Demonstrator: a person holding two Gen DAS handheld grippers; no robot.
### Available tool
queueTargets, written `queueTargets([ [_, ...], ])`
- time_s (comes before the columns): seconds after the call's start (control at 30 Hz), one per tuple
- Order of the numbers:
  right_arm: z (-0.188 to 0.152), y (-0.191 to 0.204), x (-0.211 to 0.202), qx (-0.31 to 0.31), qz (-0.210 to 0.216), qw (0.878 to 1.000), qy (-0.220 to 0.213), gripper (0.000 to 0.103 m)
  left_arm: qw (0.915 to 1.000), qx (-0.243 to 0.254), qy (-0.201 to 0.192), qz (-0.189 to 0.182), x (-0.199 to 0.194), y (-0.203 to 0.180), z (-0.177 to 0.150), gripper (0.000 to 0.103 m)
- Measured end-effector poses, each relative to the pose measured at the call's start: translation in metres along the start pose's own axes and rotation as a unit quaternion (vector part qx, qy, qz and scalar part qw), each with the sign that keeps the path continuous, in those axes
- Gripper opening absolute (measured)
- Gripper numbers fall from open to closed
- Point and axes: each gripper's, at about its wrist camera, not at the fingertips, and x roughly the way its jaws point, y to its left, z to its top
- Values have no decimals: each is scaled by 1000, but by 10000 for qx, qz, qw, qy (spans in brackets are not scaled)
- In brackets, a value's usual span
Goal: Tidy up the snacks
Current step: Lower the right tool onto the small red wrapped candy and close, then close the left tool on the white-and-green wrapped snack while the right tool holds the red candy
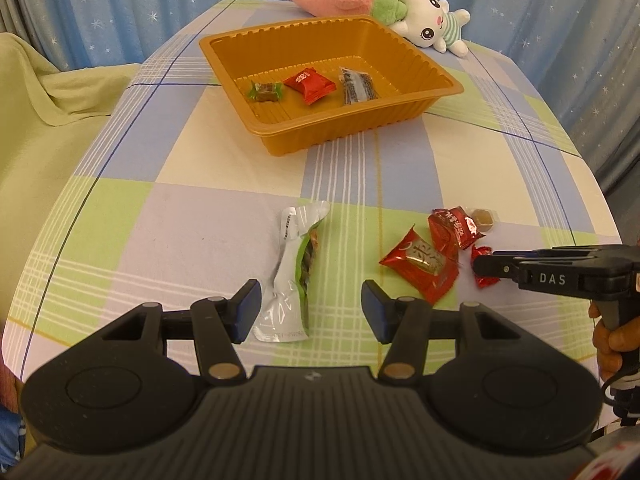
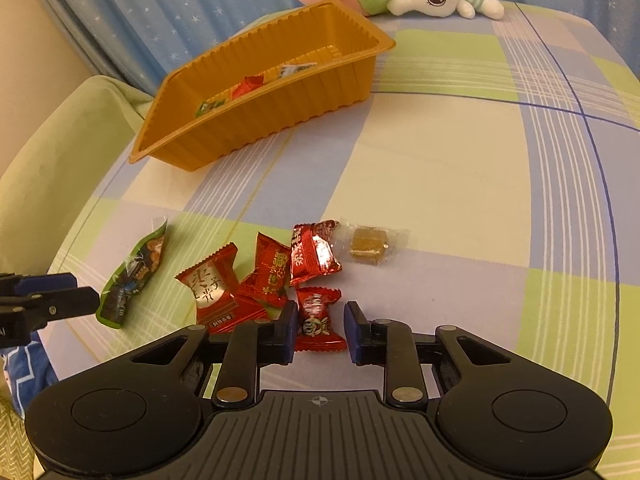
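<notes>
Crinkled red foil candy wrapper [image 2: 319, 320] lay on the checked-cloth desk [image 2: 440, 168] between the right tool's [image 2: 320, 332] nearly closed, not-yet-pressing pads; left tool [image 1: 311, 310] gaped over a silver-green pouch [image 1: 294, 276]; ribbed amber plastic tray [image 1: 360, 128] sat beyond.

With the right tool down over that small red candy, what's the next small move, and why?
Probably finish closing the right tool on the small red candy. The candy lies between its fingers, with a gap still showing beside the right one. Three snacks are already in the tray, so it likely goes there next.
</notes>
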Motion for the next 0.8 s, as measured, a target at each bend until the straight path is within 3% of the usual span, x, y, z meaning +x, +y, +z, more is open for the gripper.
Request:
queueTargets([
  [0.07,-1,2,1,-71,-65,10000,-20,18,10000,26,36,-16,4,2,2,52],
  [0.17,-4,6,0,-194,-125,9997,-39,16,9999,68,94,-42,11,4,4,52],
  [0.73,-17,-10,-27,415,-328,9982,-290,16,9983,434,360,-129,51,9,17,50],
  [0.8,-19,-12,-30,478,-345,9978,-303,16,9978,537,365,-122,55,8,19,41],
])
